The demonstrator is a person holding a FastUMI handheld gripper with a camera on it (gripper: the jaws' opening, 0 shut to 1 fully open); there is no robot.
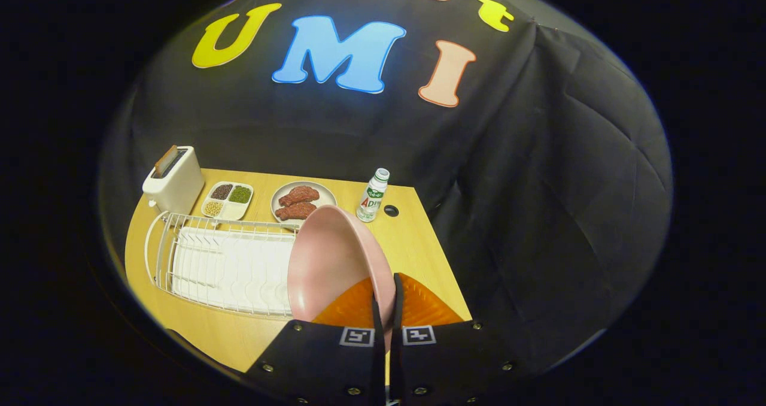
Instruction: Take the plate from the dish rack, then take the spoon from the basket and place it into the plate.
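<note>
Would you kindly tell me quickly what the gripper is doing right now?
Gripper: shut on the pink plate, pinching its rim edge-on between both fingers, beside the dish rack.

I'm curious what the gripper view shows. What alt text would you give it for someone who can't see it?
The tongs are shut on the rim of a pink plate, held on edge above a wooden table beside a white dish rack. Beyond stand a toaster, a tray of beans, a plate of meat and a small bottle.
</note>
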